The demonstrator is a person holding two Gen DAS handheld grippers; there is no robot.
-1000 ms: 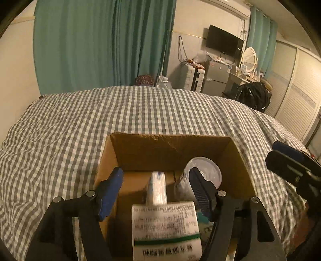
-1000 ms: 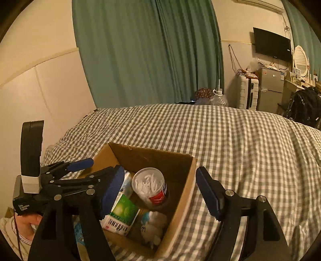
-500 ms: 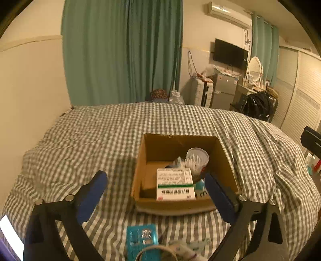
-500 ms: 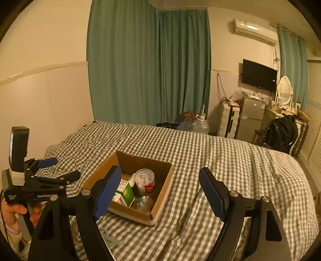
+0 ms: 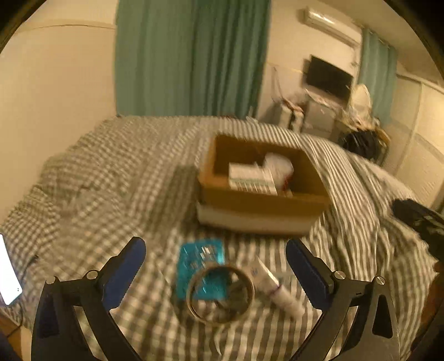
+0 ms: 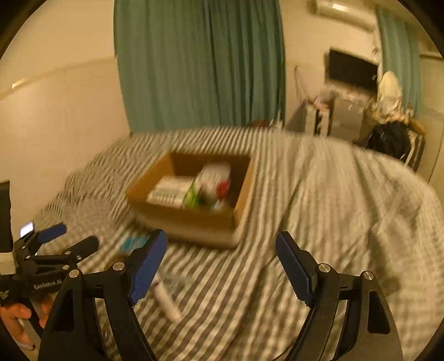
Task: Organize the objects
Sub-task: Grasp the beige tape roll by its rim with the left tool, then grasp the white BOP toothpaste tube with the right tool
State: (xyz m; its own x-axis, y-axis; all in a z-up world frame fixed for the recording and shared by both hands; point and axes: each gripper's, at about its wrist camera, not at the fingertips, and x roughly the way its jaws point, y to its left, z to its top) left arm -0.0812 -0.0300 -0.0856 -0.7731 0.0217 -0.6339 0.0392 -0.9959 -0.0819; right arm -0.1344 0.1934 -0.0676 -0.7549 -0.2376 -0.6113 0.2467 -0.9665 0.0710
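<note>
Roughly, tube point(image 5: 279, 291) lying flat, cap nearest, blurred

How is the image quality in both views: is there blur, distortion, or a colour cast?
Left wrist view: motion blur smears the cardboard box and checked bedcover; the gripper fingers stay sharp. Right wrist view: the same smear, with checks turned into stripes. Both: warm dim yellow light, fisheye bending, dark round corners.

a home bedroom under warm lamplight: a bed point(image 5: 116, 177) in grey-and-white checked bedding fills the room, with long green curtains point(image 5: 191, 55) behind it. a wall-mounted television point(image 5: 328, 76), an air conditioner point(image 5: 328, 20) and a cluttered dresser point(image 6: 349, 111) line the far wall.
</note>
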